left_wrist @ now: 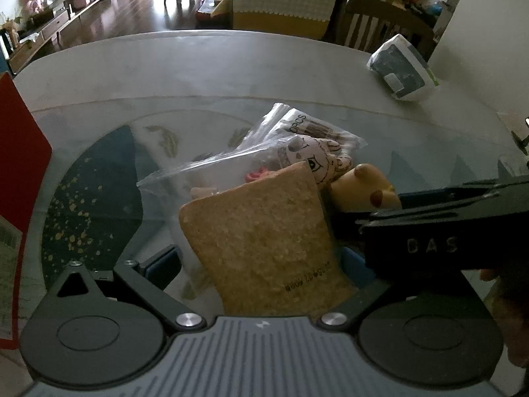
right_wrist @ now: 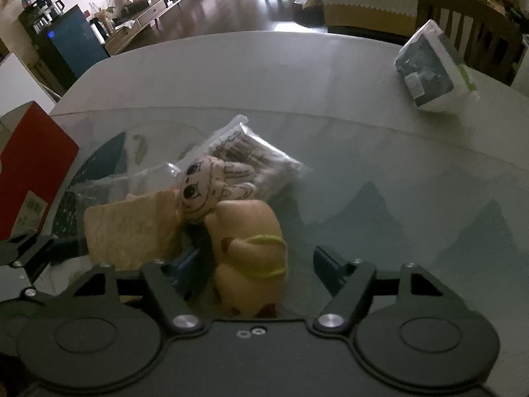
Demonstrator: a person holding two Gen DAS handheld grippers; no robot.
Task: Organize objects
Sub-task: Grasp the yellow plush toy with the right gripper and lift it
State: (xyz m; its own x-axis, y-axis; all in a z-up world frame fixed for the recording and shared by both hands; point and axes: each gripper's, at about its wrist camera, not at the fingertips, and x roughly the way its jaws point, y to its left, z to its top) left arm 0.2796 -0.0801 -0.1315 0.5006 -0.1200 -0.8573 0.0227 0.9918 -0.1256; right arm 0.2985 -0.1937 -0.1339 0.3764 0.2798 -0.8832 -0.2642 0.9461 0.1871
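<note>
Left tool (left_wrist: 264, 258) straddles toast slice (left_wrist: 264, 238); yellow plush (right_wrist: 251, 248) between right tool (right_wrist: 254, 264).

Left gripper (left_wrist: 261, 264) jaws apart; right gripper (right_wrist: 254, 264) wide open

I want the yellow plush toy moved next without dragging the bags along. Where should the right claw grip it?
Grip the yellow plush toy across its rounded body, from the near side. It already sits between the open right claw fingers, clear of the clear bags behind it.

The pale glass-covered worktop (right_wrist: 330, 76) bears a red cardboard box (right_wrist: 33, 165), clear plastic bags (right_wrist: 264, 162) and a white wrapped packet (right_wrist: 433, 69).
</note>
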